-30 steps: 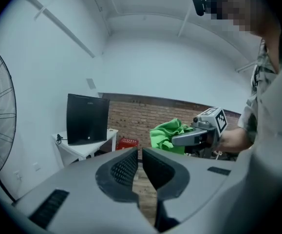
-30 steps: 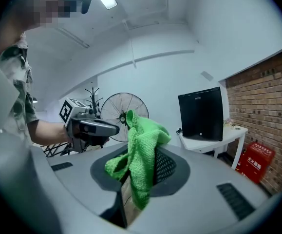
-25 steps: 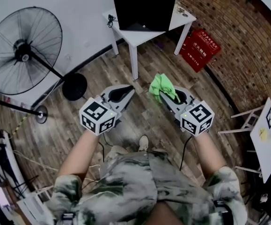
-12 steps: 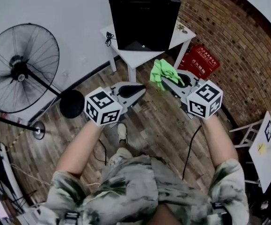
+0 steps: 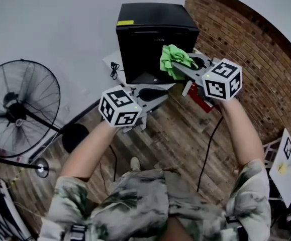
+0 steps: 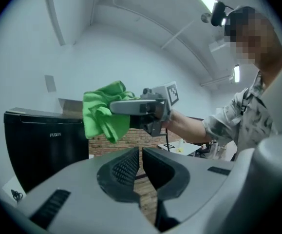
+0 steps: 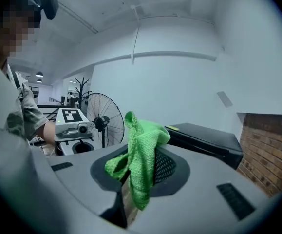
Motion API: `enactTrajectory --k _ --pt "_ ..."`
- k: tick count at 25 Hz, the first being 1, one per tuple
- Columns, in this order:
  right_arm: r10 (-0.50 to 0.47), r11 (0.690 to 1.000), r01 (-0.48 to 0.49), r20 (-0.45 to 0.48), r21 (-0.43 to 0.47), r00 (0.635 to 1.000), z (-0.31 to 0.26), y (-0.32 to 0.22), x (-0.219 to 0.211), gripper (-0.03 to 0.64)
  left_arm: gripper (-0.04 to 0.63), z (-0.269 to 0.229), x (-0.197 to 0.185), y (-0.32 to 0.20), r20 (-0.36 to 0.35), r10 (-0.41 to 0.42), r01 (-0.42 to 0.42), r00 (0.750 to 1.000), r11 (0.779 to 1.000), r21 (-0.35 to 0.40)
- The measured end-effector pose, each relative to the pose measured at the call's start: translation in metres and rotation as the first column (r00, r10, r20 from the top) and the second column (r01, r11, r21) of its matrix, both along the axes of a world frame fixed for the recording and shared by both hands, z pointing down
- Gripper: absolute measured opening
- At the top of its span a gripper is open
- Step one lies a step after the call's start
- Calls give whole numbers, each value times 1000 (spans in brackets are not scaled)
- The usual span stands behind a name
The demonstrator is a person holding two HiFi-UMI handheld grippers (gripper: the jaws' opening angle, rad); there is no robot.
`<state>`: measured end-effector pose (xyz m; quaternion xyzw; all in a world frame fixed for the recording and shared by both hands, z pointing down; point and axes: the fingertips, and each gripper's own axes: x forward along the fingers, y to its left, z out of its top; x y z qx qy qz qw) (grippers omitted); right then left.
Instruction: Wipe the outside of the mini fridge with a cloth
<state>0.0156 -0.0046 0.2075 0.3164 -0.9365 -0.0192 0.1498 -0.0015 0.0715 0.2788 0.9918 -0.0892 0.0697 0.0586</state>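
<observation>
Right gripper (image 5: 174, 67) is clenched on the green cloth (image 5: 172, 58): a bunch of it is pinched between the jaws, one fold sticks up past the tips and another hangs down over the pads. The cloth is off the table, held in the air in front of the upper right part of the black mini fridge (image 5: 153, 34) front. No view shows whether it touches the door. The left gripper view puts the cloth beside the fridge's top right front corner with wall showing between them. Left gripper (image 5: 164, 95) hangs lower and further left, below the fridge front. Its jaws are drawn together with only a thin slit between the pads, and nothing is in them. The fridge stands upright on a small white table (image 5: 111, 60), door shut, and covers most of the top. A yellow sticker sits at the fridge top's front left corner. A black cable plug (image 5: 114, 68) lies at the table's left edge, just beside the fridge. A red crate (image 5: 201, 97) sits on the wood floor (image 5: 178, 134) near the table's right side, partly hidden by the right gripper. A standing fan (image 5: 20, 109) is well to the left by the white wall. A brick wall (image 5: 251, 49) runs along the right. Both forearms are stretched forward towards the fridge.
</observation>
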Motion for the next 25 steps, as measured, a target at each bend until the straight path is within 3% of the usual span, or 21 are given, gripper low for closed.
enactTrajectory --k 12,18,25 --pt "5 1000 -3 -71 27 997 -52 -187 -89 94 28 -36 -25 -118 -5 147 -147 989 989 12" --pt "-26 999 30 -104 36 994 -54 -255 -137 94 28 -31 -17 -147 -14 137 -137 990 990 24" --pt "-27 999 22 -134 -38 991 -20 -338 -160 94 28 -34 5 -189 -30 105 -105 994 994 1"
